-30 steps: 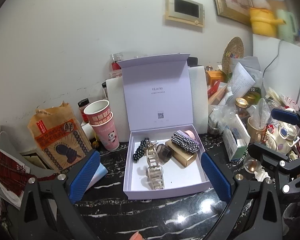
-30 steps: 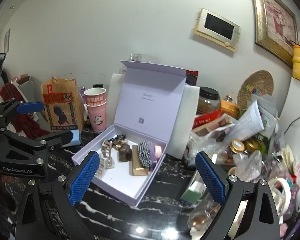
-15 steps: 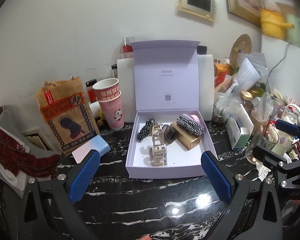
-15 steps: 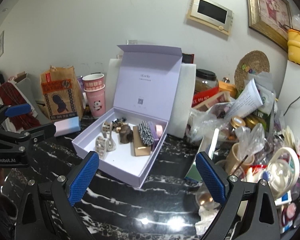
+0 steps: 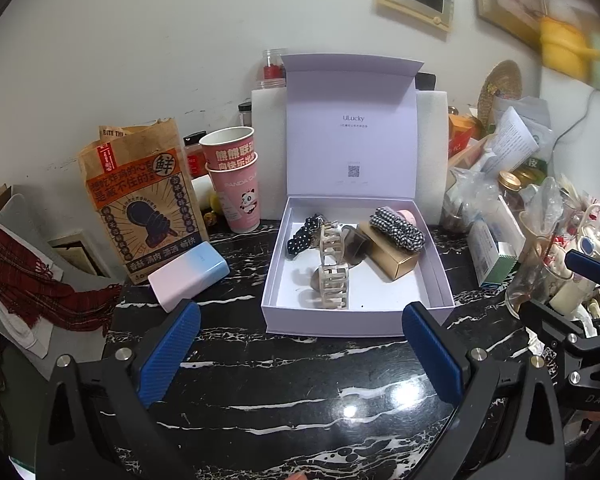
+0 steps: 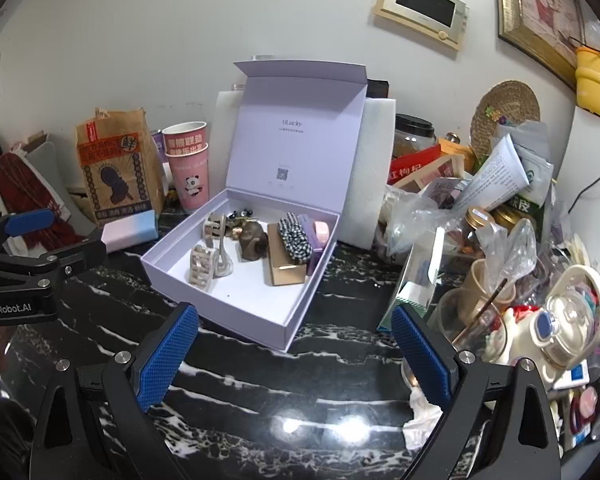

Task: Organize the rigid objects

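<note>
A lilac gift box (image 5: 340, 322) (image 6: 220, 316) stands on the black marble counter with its lid upright. Inside lie two cream hair claws (image 5: 334, 286) (image 6: 201, 266), a brown claw (image 5: 354, 242) (image 6: 254, 242), a gold box (image 5: 392, 258) (image 6: 284, 268), a checked scrunchie (image 5: 398, 228) (image 6: 296, 236) and a dotted bow (image 5: 302, 234). My left gripper (image 5: 300, 352) is open, held back in front of the box. My right gripper (image 6: 296, 354) is open too, in front of the box's right corner. Neither holds anything.
A pink-blue power bank (image 5: 188, 276) (image 6: 130, 230) lies left of the box, by a paper bag (image 5: 140, 200) and stacked cups (image 5: 234, 176). Crowded jars, bags and a teapot (image 6: 556, 328) fill the right side. A red plaid cloth (image 5: 28, 280) lies at far left.
Both grippers have pulled back from the box, which now looks smaller and farther. More bare counter shows in front of it. The box contents have not moved.
</note>
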Tool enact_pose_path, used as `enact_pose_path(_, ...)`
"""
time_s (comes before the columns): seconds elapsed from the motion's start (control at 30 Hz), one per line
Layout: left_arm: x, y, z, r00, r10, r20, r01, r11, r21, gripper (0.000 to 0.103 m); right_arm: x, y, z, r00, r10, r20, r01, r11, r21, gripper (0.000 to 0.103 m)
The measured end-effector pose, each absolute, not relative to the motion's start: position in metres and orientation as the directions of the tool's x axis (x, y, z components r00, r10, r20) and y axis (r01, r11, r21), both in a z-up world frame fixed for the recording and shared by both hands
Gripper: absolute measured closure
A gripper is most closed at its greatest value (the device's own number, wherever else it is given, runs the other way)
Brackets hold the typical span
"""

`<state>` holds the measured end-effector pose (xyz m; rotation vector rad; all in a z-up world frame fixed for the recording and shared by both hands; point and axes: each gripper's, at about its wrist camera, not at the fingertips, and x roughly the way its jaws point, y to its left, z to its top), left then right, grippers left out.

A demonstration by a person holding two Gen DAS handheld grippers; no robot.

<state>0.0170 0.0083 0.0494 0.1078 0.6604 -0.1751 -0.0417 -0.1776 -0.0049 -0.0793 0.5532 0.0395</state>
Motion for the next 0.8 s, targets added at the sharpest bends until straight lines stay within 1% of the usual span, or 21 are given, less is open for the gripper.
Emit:
enact_pose_path(0.5,0.0207,0.0066,0.0438,0.754,-0.134,-0.643,0.205,0.978,0.037,0.0,-0.0354,-0.181,-0.0114,0.838,0.009,-0.546,-0.048,0.997,-0.057,0.005)
enact_pose_path(0.8,0.0193,0.0061,0.0466,0.758,-0.133,-0.639,0.203,0.978,0.037,0.0,-0.0358,-0.182,-0.0114,0.837,0.009,-0.546,-0.048,0.997,-0.057,0.004)
